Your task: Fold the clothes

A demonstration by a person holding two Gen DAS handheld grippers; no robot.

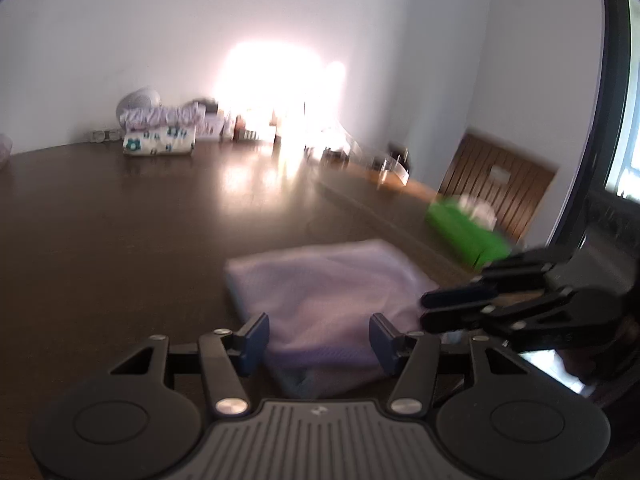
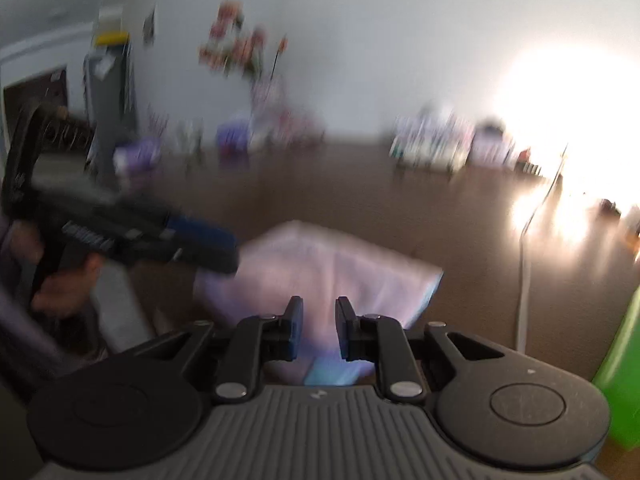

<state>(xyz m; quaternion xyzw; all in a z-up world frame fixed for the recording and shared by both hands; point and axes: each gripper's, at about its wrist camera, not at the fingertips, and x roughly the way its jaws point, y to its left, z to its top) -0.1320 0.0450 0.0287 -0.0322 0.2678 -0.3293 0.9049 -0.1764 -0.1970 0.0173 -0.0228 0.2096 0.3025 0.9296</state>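
A folded lilac cloth (image 1: 328, 300) with a light blue edge lies on the dark brown table (image 1: 120, 240). My left gripper (image 1: 318, 340) is open and empty, just above the cloth's near edge. My right gripper (image 2: 318, 328) is open with a narrower gap, empty, above the same cloth (image 2: 320, 272). The right gripper also shows in the left wrist view (image 1: 428, 312), at the cloth's right edge. The left gripper shows in the right wrist view (image 2: 228, 252), at the cloth's left corner. Both views are blurred.
A green box (image 1: 464, 232) stands right of the cloth. Folded patterned clothes (image 1: 160, 142) are stacked at the far edge by the wall, with small items beside them. A white cable (image 2: 524, 280) runs across the table. A wooden chair (image 1: 496, 184) stands at the right.
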